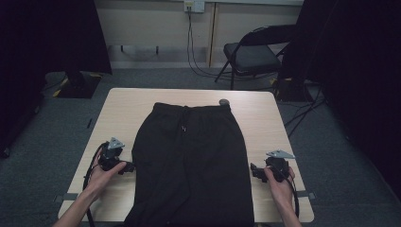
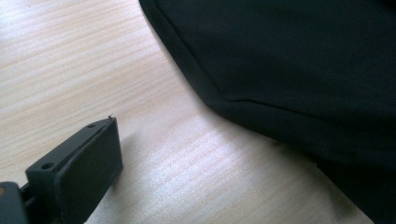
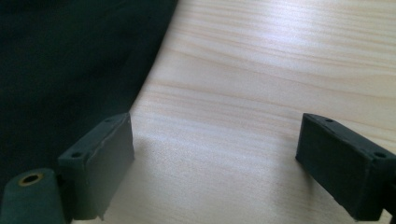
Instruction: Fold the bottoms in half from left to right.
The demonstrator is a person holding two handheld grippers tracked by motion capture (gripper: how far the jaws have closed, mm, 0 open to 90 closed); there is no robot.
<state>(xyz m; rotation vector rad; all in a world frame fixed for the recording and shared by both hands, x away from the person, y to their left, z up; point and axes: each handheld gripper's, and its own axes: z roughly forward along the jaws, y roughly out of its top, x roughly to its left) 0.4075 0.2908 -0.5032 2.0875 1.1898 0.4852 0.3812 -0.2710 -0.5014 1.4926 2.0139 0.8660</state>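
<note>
With the black trousers (image 1: 191,161) spread flat mid-frame on the table (image 1: 265,111), left gripper (image 1: 126,166) and right gripper (image 1: 255,172) flank them, both released and empty, likely about to pinch the side edges.

You sit at a light wooden table (image 1: 265,106) on a grey carpet floor (image 1: 161,78). Behind it you see a black folding chair (image 1: 250,54), a pale wall (image 1: 151,23) with hanging black cables (image 1: 190,47), and dark curtains (image 1: 52,33) at both sides

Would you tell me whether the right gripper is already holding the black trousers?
No, the right gripper stands open over bare table, beside the black trousers.
</note>
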